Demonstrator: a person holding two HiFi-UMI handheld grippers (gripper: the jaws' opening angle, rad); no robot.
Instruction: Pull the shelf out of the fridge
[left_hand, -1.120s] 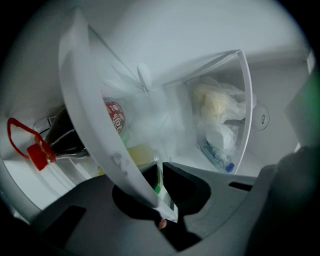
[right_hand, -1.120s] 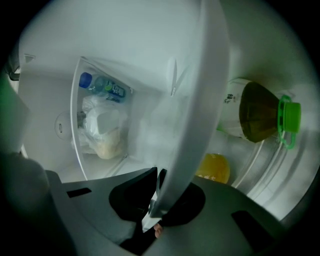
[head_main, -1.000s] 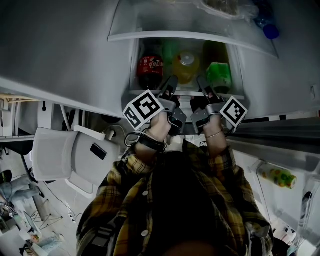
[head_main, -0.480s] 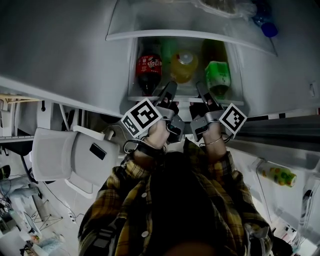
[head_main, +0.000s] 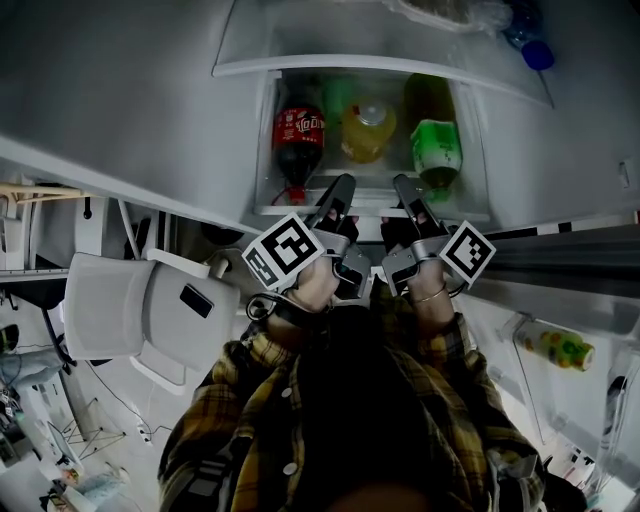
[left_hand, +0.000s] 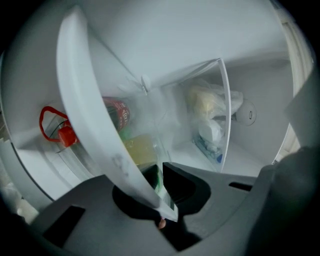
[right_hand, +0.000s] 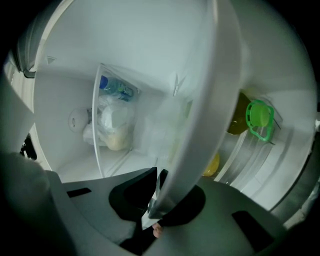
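The fridge shelf has a white front rim (head_main: 372, 209) and carries a cola bottle (head_main: 298, 135), a yellow bottle (head_main: 368, 130) and a green bottle (head_main: 437, 148), all lying down. My left gripper (head_main: 343, 186) is shut on the rim at its left of centre. In the left gripper view the rim (left_hand: 90, 115) runs down between the jaws of that gripper (left_hand: 159, 172). My right gripper (head_main: 404, 186) is shut on the rim just to the right. The right gripper view shows the rim (right_hand: 210, 100) pinched in that gripper (right_hand: 156, 176).
A glass shelf (head_main: 380, 50) above holds bagged food (left_hand: 212, 110) and a blue-capped bottle (head_main: 540, 58). The open fridge door (head_main: 560, 300) stands at the right with a bottle (head_main: 555, 350) in its rack. A white chair (head_main: 140, 310) is at the lower left.
Both grippers have moved back toward the person with the rim in their jaws. The shelf and its bottles have slid a little way out of the fridge.
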